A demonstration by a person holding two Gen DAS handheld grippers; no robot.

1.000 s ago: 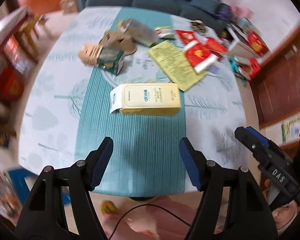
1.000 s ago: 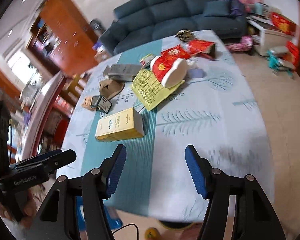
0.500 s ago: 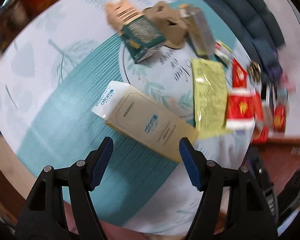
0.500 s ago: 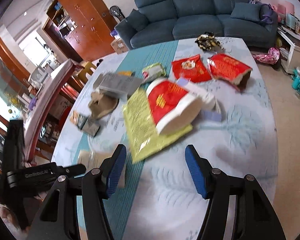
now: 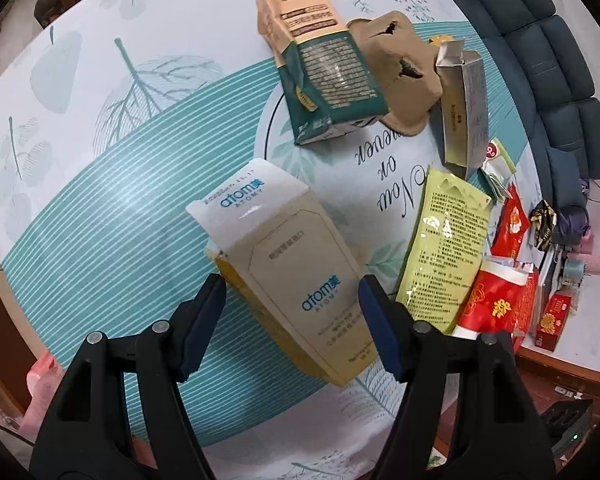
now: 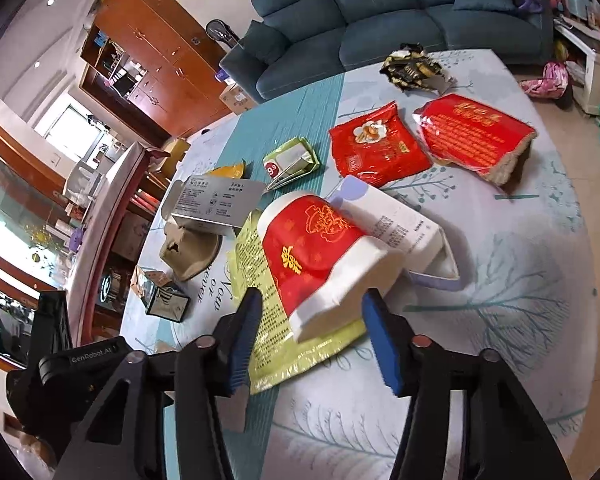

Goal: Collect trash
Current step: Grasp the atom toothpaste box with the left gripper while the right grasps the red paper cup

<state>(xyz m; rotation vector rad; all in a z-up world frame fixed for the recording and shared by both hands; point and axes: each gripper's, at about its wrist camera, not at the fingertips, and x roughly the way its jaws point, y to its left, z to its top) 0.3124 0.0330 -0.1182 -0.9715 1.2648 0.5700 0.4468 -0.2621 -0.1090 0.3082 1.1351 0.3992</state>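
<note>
My left gripper [image 5: 290, 322] is open, its fingers on either side of a cream and yellow "atom" box [image 5: 296, 276] lying on the table. My right gripper [image 6: 314, 340] is open around the near end of a red and white packet [image 6: 320, 256], which lies on a yellow-green pouch [image 6: 288, 344]. The pouch [image 5: 444, 248] and the red and white packet [image 5: 496, 300] also show in the left wrist view. The left gripper's body [image 6: 60, 384] shows at the lower left of the right wrist view.
Round table with a teal-striped cloth [image 5: 112, 216]. More trash: a green and tan carton [image 5: 324, 76], a brown pulp tray [image 5: 400, 76], a silver box [image 6: 216, 200], red bags [image 6: 376, 144] [image 6: 476, 136], a dark wrapper [image 6: 412, 68]. A blue sofa [image 6: 400, 12] stands beyond.
Both grippers have moved forward and down over the table. The left now straddles the cream box; the right now straddles the red and white packet. Both stay open.
</note>
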